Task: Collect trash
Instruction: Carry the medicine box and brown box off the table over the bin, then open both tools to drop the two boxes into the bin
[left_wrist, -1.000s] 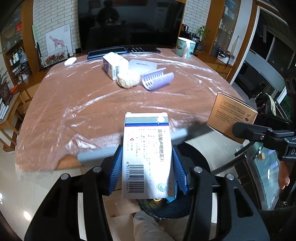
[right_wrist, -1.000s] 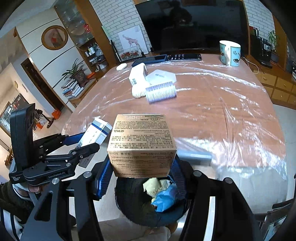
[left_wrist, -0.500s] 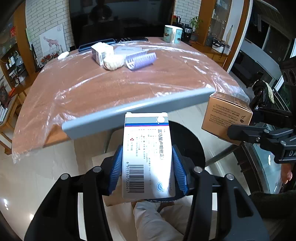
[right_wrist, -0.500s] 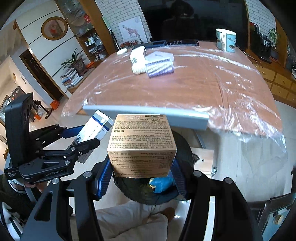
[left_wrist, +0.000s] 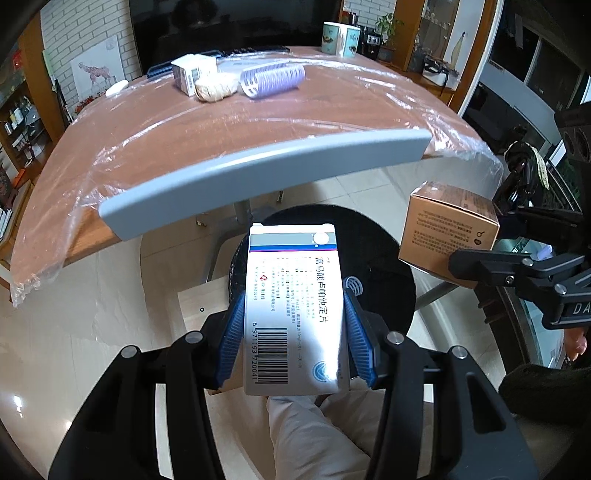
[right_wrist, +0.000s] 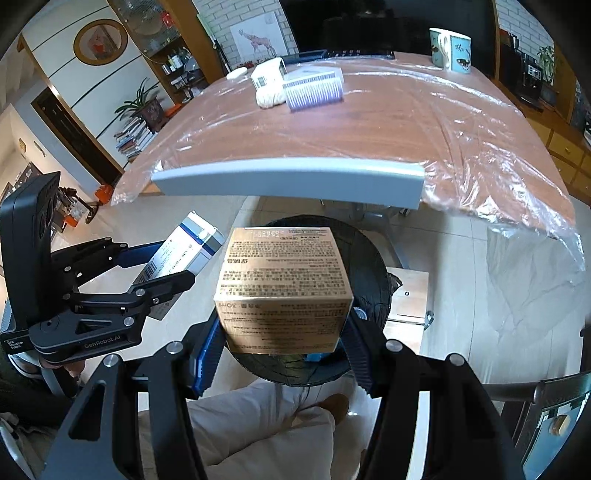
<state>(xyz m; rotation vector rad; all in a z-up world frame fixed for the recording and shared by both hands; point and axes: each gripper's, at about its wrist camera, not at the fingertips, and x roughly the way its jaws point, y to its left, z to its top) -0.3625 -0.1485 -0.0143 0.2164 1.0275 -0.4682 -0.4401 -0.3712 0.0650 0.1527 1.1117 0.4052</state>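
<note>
Trash: two cartons, one in each gripper, both held over the black bin on the floor in front of the desk.
White box (left_wrist: 295, 306): a medicine carton with a barcode and blue stripe, centre of the left wrist view, long side running up the frame.
Left gripper (left_wrist: 293, 332): clenched on the white box, blue pads pressing its two long edges; pointing steeply down.
Brown box (right_wrist: 284, 288): a kraft-coloured carton with small print, centre of the right wrist view; in the left wrist view it shows at the right edge.
Right gripper (right_wrist: 282, 332): grasping the brown box, blue pads on its left and right sides; also angled down.
Bin (left_wrist: 380, 258): black, round, lined with a black bag, directly behind both boxes in each view; something blue lies inside, only partly seen under the brown box.
Desk (left_wrist: 184, 133): wooden, covered in clear plastic film, filling the upper half of both views, with a grey rail (left_wrist: 266, 173) along its near edge.
On the desk: a small white carton (left_wrist: 192, 74), a pale wad (left_wrist: 216, 86) touching it, and a purple ribbed holder (left_wrist: 273, 77) just beside, all grouped at the upper centre; a mug (left_wrist: 340, 38) stands well apart toward the upper right.
Person: a light trouser leg (right_wrist: 258, 432) at the bottom of the frame, below the bin.
</note>
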